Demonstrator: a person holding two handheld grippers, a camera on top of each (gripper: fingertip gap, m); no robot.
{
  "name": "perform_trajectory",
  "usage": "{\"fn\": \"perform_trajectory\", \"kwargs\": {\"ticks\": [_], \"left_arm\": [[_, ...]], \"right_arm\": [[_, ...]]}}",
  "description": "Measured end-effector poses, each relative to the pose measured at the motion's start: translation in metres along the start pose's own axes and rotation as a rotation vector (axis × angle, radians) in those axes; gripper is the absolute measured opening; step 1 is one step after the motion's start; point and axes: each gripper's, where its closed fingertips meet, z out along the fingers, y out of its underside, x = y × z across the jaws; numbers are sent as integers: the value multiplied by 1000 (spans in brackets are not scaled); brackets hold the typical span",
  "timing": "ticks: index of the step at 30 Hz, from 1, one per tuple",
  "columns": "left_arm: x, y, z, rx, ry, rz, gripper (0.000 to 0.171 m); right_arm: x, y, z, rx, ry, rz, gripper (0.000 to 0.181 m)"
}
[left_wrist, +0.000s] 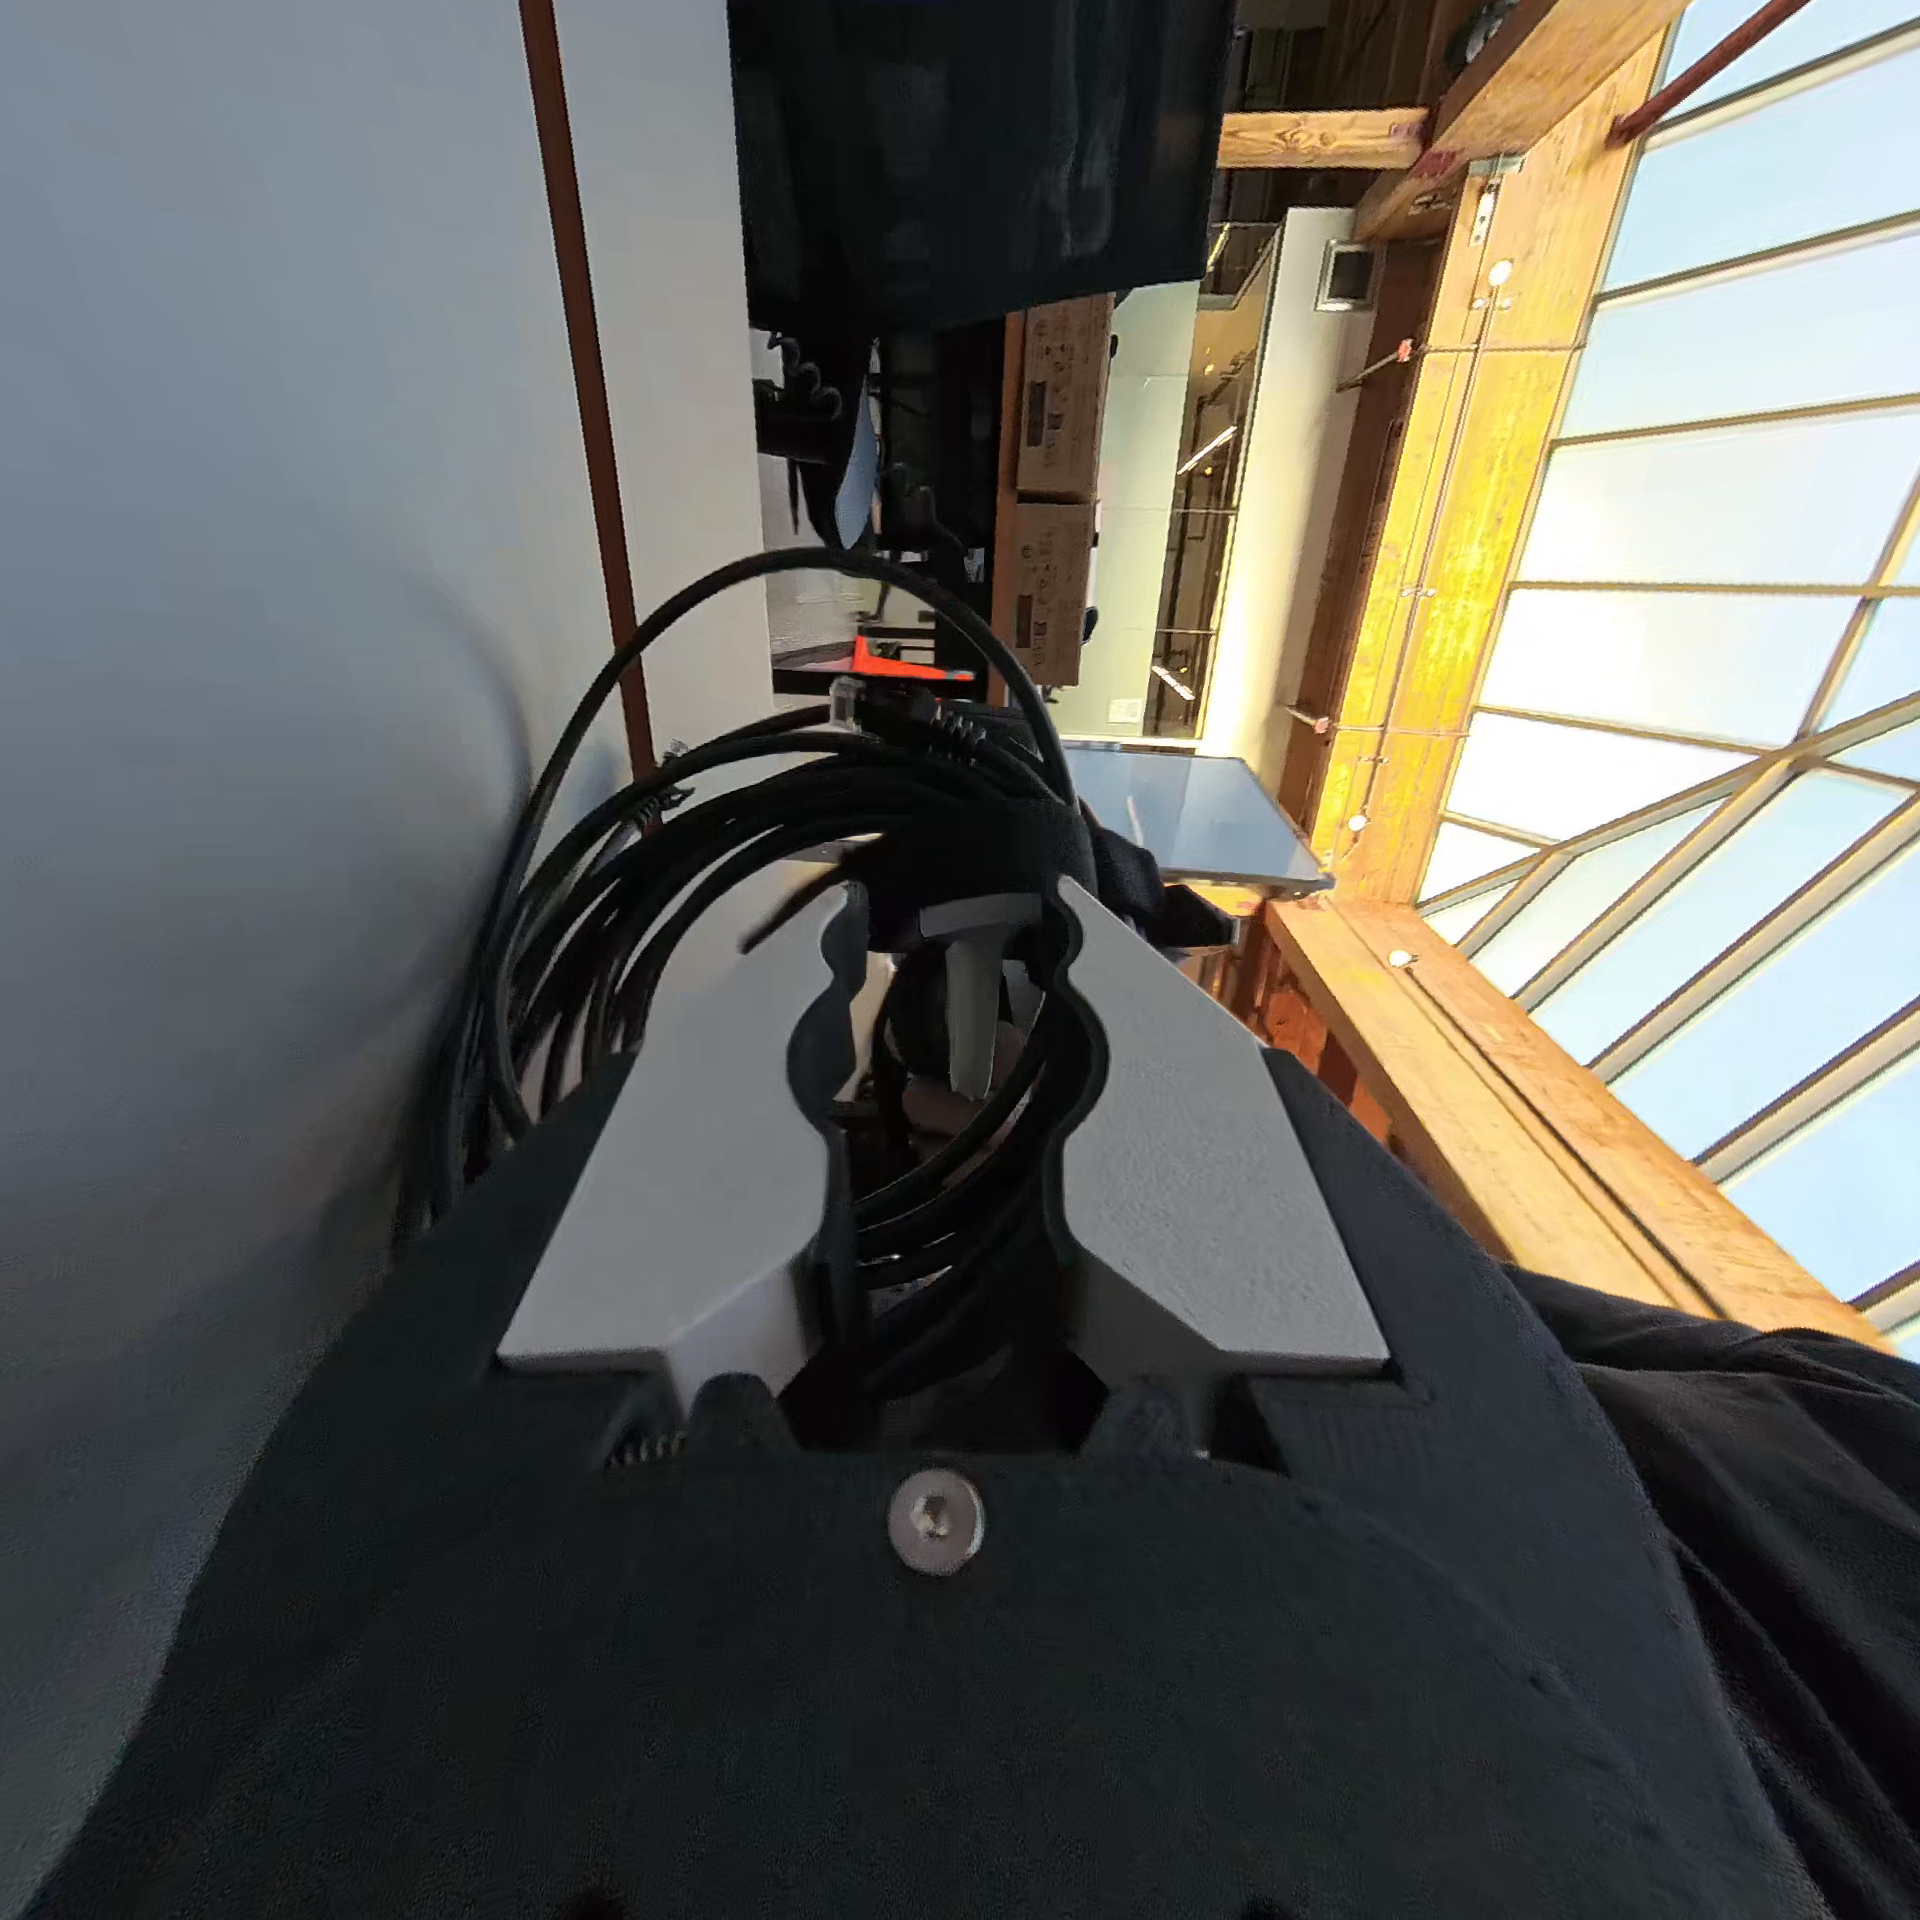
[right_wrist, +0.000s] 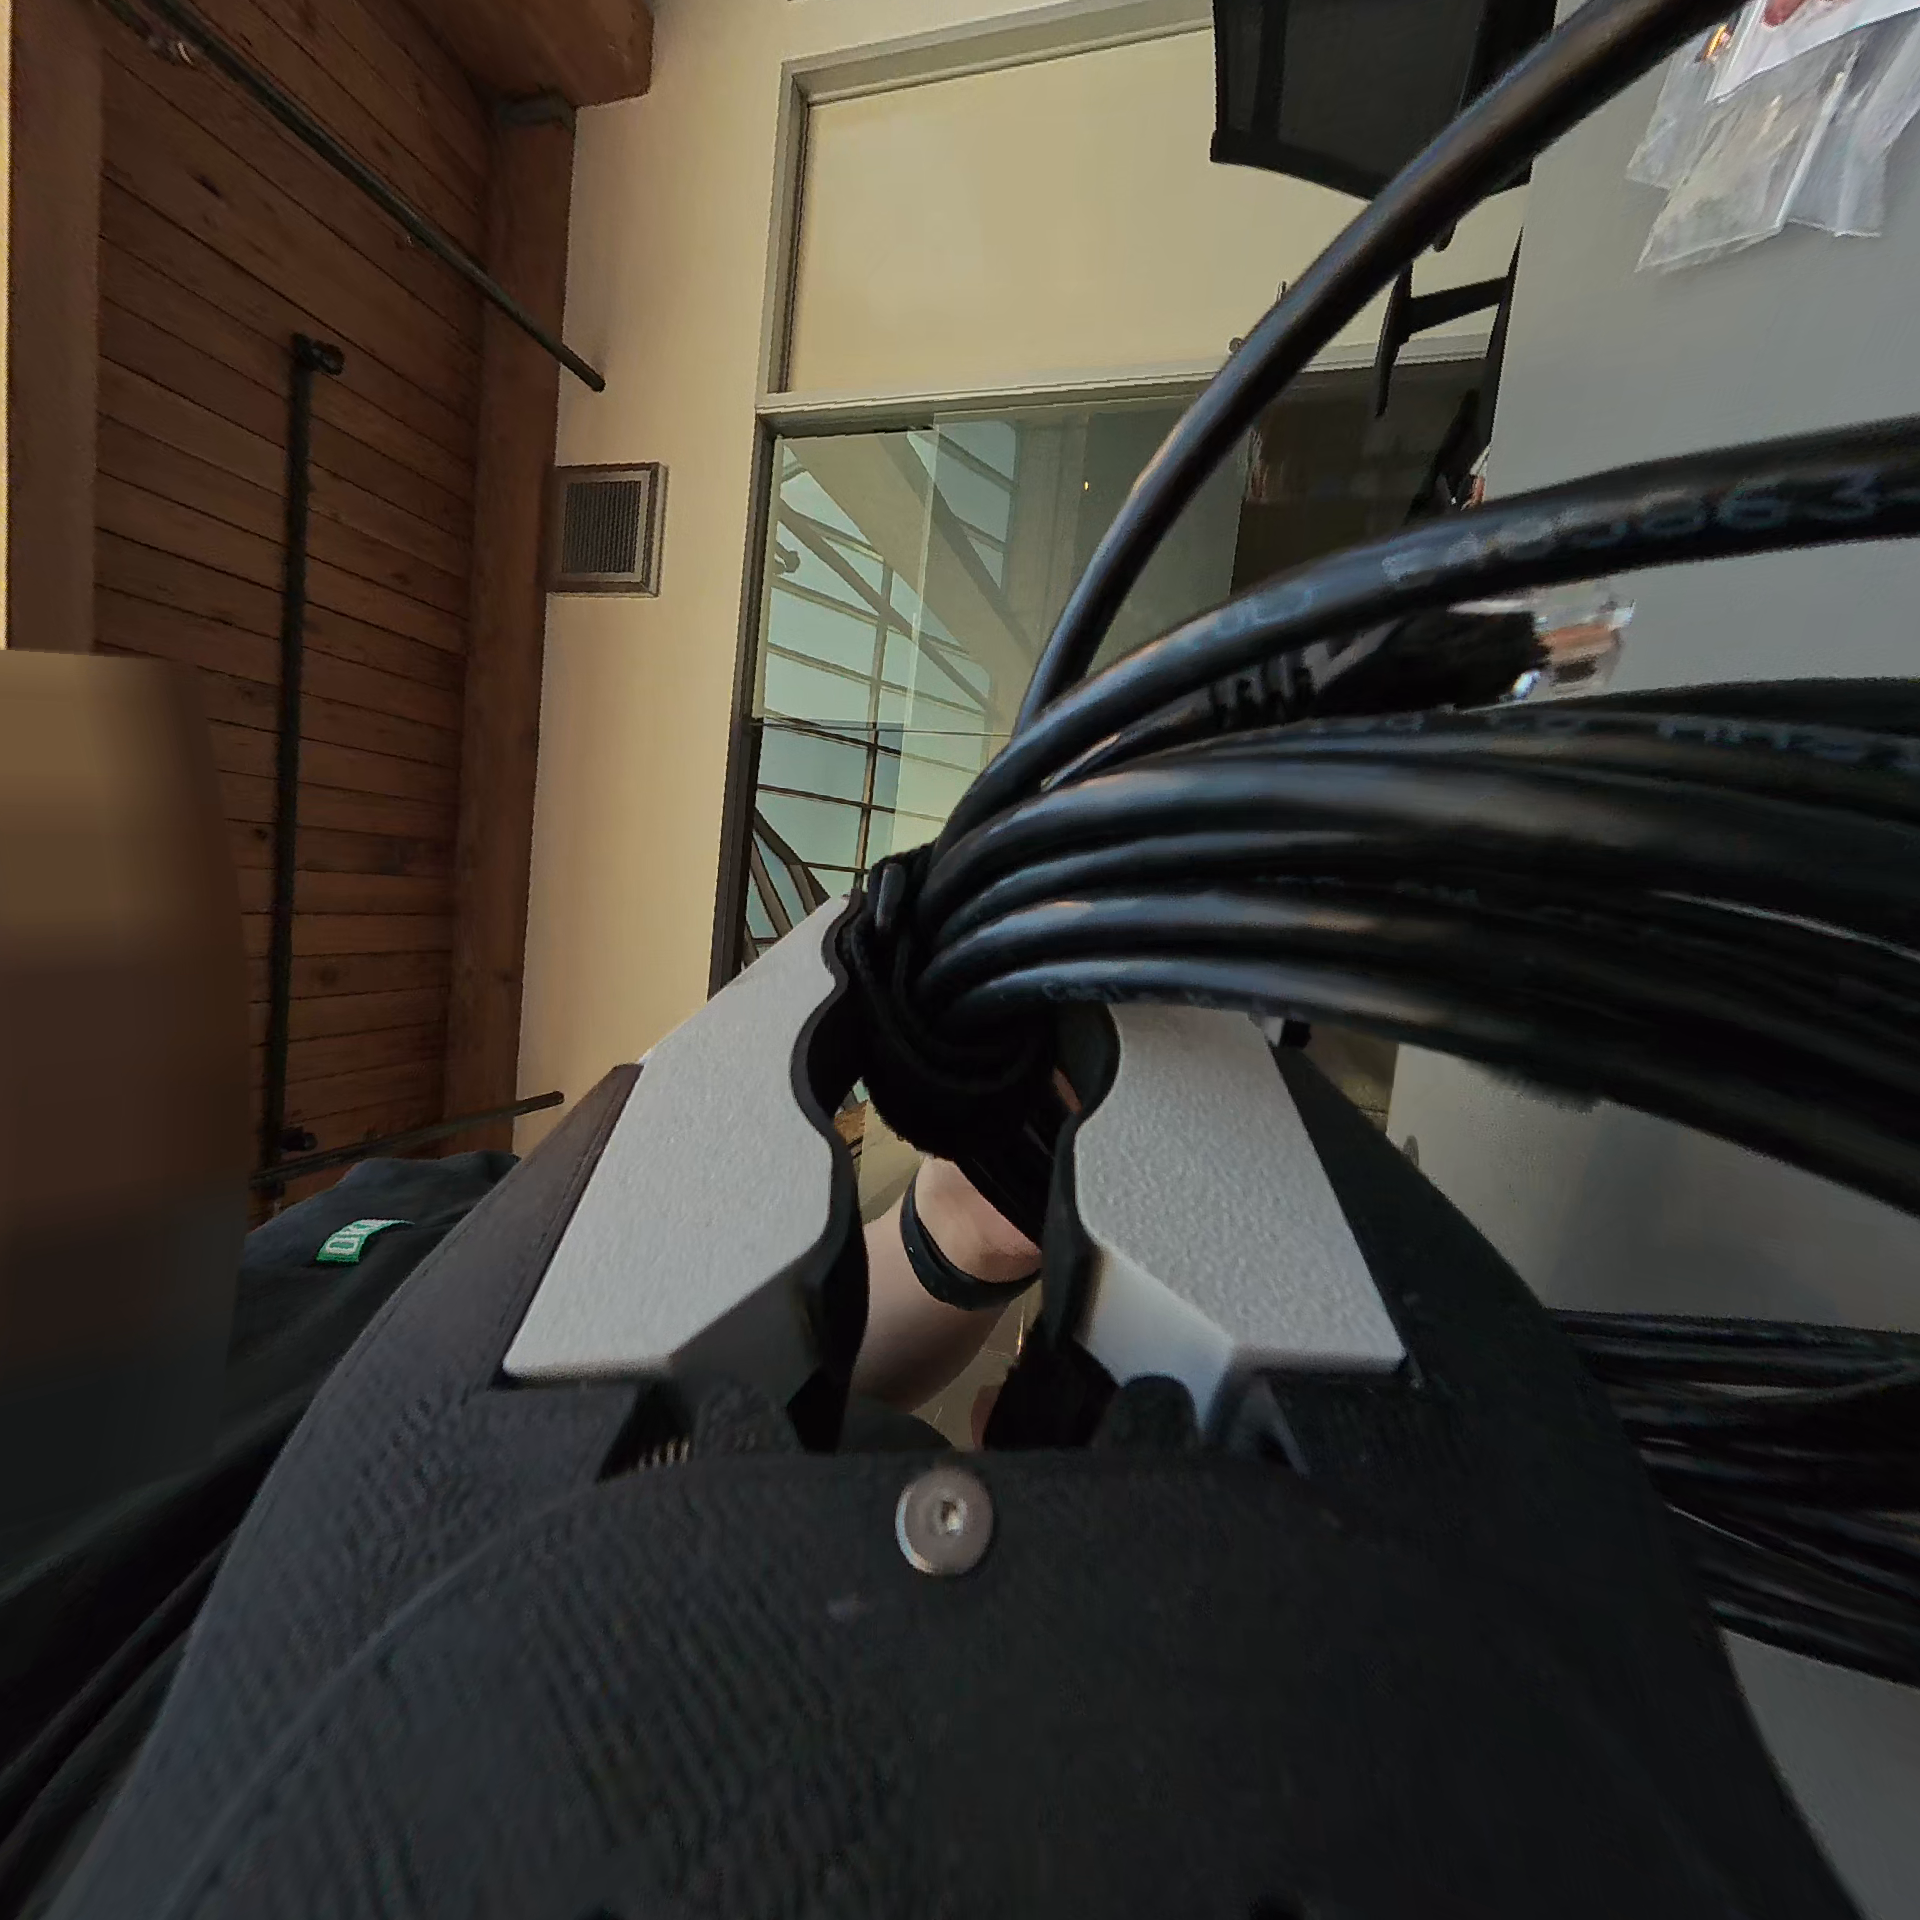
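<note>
A coil of black cable (left_wrist: 727, 831) is clamped between the left gripper (left_wrist: 951, 1039) fingers, its loops fanning toward ten o'clock. The right gripper (right_wrist: 961, 1039) is closed on the coil's black strap (right_wrist: 935, 1049), strands running toward three o'clock. Timber-framed windows (left_wrist: 1714, 623) are seen beyond.

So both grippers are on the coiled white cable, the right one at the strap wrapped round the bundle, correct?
Not quite: the cable is black, not white, as the right wrist view shows plainly. The rest holds: the right gripper closes at the black strap wrapped round the bundle, and in the left wrist view the left gripper has strands of the same coil between its fingers.
</note>
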Motion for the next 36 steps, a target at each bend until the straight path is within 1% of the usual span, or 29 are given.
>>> {"fn": "perform_trajectory", "kwargs": {"ticks": [3, 6, 8, 11, 13, 15, 18, 23, 25, 28, 31, 36], "left_arm": [[1, 8, 3, -7, 72, -140, 30], [4, 16, 8, -21, 116, -205, 39], [9, 11, 9, 10, 178, -258, 44], [12, -5, 10, 90, 269, -332, 46], [13, -14, 8, 127, 309, -347, 33], [15, -18, 6, 140, 297, -281, 17], [28, -21, 3, 131, 267, -104, 0], [37, -22, 2, 81, 99, 209, 0], [41, -22, 3, 64, 59, 295, 0], [40, -25, 3, 39, 2, 394, 0], [31, -36, -2, 26, -48, 473, 0], [24, -52, -10, -18, -106, 579, 0]], "right_arm": [[0, 0, 0, -4, -2, 7, 31], [0, 1, 1, -18, -1, 9, 30], [1, 3, 1, -28, -1, 9, 31], [2, 6, 3, -37, -1, 14, 31], [3, 7, 4, -42, 1, 14, 31], [3, 6, 4, -35, 6, 14, 30], [5, 3, 3, -22, 17, 18, 30], [9, 2, 7, -27, 42, 19, 30], [11, 2, 10, -28, 55, 26, 31], [17, -2, 13, -26, 77, 47, 33], [27, -8, 22, -40, 110, 55, 35], [50, -10, 43, -134, 205, 38, 37]]}}
